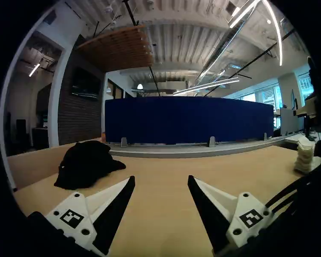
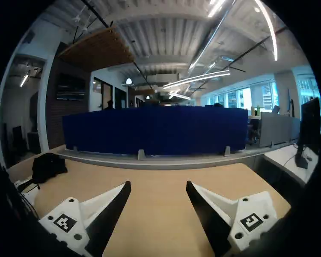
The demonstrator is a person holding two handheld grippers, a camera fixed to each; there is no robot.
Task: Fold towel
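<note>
Hovering over the desk (image 1: 229, 165) in the left gripper view, the left claw (image 1: 161, 177) stands open, nothing between its fingers. The black towel (image 1: 85, 165) lies crumpled on the desk, ahead to the left, apart from the claw. In the right gripper view the right claw (image 2: 158, 183) is open and empty. The towel (image 2: 48, 166) sits far left on the desk, near a blue partition (image 2: 156, 130).

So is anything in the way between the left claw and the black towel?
No, nothing visible. Only wooden table lies between the open left claw and the black towel, which sits ahead to its left.
</note>
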